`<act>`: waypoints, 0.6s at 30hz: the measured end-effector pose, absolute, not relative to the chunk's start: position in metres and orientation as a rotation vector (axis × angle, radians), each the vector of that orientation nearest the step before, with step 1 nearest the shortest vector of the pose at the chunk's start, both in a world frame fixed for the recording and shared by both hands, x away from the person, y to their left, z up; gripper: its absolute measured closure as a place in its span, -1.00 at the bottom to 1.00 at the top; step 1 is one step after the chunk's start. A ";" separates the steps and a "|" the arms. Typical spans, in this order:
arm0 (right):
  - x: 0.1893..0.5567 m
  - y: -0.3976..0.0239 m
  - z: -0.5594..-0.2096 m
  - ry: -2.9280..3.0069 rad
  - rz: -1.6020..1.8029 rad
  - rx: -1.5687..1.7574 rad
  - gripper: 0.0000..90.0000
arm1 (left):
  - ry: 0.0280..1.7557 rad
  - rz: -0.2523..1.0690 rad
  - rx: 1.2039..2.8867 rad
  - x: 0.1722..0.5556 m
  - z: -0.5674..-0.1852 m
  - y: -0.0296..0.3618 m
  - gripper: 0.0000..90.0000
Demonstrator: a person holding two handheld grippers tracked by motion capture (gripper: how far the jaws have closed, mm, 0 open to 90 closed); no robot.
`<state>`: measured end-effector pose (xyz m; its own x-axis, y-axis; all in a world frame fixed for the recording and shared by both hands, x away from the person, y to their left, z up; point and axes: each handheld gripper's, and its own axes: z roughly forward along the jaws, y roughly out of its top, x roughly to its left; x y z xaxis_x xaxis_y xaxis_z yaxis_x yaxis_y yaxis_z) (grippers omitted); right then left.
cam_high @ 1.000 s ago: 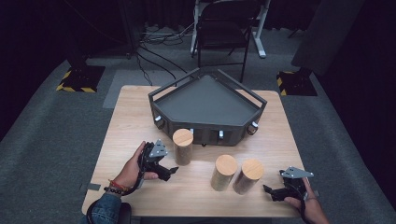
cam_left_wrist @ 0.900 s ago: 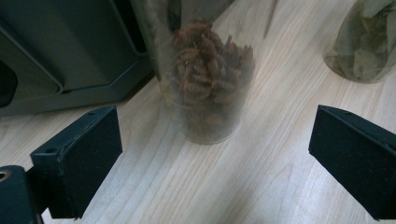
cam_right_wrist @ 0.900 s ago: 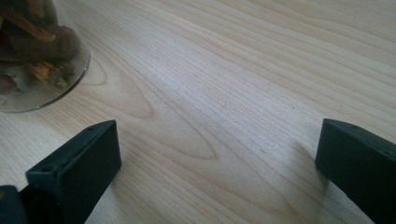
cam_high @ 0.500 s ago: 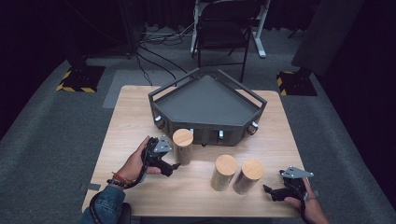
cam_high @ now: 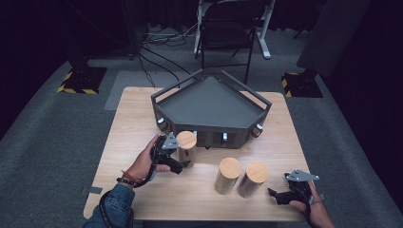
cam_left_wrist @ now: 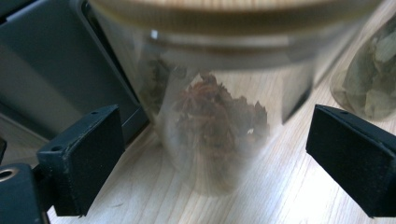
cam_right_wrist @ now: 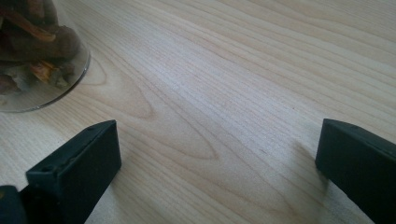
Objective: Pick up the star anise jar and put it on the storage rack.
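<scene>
A glass jar with a wooden lid stands just in front of the dark five-sided tray. My left gripper reaches around it from the left. In the left gripper view the jar, holding brown star-shaped spice, stands between the two black pads. A gap remains on each side, and the jaws have just been closing. My right gripper rests open near the table's front right edge. In its own view the right gripper has bare wood between its jaws.
Two more lidded jars stand side by side at the front middle, between the two hands. One with green leaves is at the left gripper view's right edge. Another jar's base is at the right gripper view's upper left. A chair stands behind the table.
The left hand has slid right and a little away from the person, bringing its jaws from beside the jar to either side of it. The right hand has stayed put.
</scene>
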<state>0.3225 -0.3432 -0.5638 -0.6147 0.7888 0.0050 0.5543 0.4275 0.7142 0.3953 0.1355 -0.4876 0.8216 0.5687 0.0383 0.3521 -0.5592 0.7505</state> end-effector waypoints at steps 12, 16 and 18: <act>0.323 -0.343 -0.564 2.355 0.993 1.153 -1.00 | 0.683 0.355 2.196 0.400 -0.488 0.128 -0.84; 0.323 -0.343 -0.564 2.355 0.993 1.153 -1.00 | 0.681 0.361 2.193 0.403 -0.490 0.124 -0.69; 0.323 -0.343 -0.564 2.355 0.993 1.153 -1.00 | 0.679 0.350 2.187 0.403 -0.491 0.123 -0.64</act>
<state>0.3226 -0.3432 -0.5638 -0.6148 0.7887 0.0048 0.5541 0.4276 0.7142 0.4029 0.1225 -0.4911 0.8174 0.5756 0.0238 0.3539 -0.5343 0.7676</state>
